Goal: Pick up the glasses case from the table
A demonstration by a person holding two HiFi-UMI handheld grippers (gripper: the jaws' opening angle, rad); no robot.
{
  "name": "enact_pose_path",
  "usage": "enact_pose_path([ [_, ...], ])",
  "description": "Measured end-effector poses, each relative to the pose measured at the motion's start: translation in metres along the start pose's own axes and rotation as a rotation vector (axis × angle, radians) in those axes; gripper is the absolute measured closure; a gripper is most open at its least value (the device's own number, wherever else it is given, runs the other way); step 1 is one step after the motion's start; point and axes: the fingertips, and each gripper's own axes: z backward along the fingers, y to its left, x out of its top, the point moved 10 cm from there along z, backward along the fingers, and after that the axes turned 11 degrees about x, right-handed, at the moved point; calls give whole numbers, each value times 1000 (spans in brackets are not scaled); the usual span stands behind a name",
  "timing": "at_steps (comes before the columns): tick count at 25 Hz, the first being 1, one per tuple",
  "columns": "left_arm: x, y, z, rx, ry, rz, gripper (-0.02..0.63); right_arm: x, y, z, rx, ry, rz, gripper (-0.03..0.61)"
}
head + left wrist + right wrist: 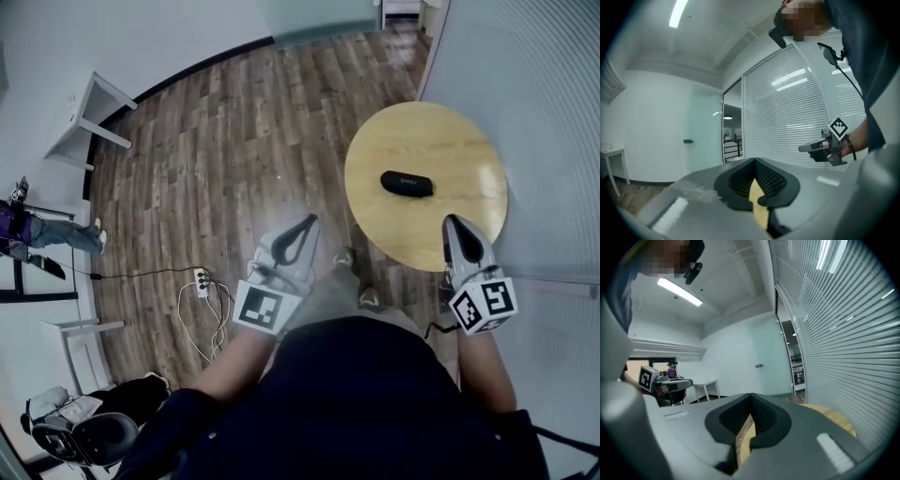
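The black glasses case [407, 183] lies near the middle of the round wooden table [469, 150] in the head view. My right gripper [453, 223] hovers over the table's near edge, a short way this side of the case, jaws shut and empty. My left gripper [307, 223] is over the wooden floor to the left of the table, also shut and empty. In the left gripper view the left gripper [754, 161] has its pads together, and the right gripper [816, 146] shows at the right. In the right gripper view the right gripper [751, 397] points over the table [836, 418]; the case is hidden there.
A wall of white blinds [534, 84] stands right behind the table. On the floor at left lie a power strip with cables [202, 281]. White desks [89, 117] line the left wall, where a person [42, 230] stands. An office chair [89, 436] sits at the bottom left.
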Motion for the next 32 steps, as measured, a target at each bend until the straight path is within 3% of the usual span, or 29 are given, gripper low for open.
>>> enact_pose_path([
  [8,6,43,-105,-153,-29,-12,611,11,-27,-54,-121,34,-8,571],
  [12,1,59,-157,-233,-39,6,611,11,-33,-86,-114,71,55,571],
  [16,-4,57,-191,-308,-33,30,611,12,-39,-98,-155,92,38,571],
  [21,-8,29,-221,-410,14,-31,611,-15,-73,-106,-193,158,-46,571],
  [24,-14,21,-235,-403,46,-26,611,-22,-89,-110,-187,190,-49,571],
  [28,-33,8,-257,-397,69,-103,611,-44,-121,-121,-147,226,-33,571],
  [32,-48,-1,-271,-326,80,14,611,-63,-137,-134,-43,264,23,571],
])
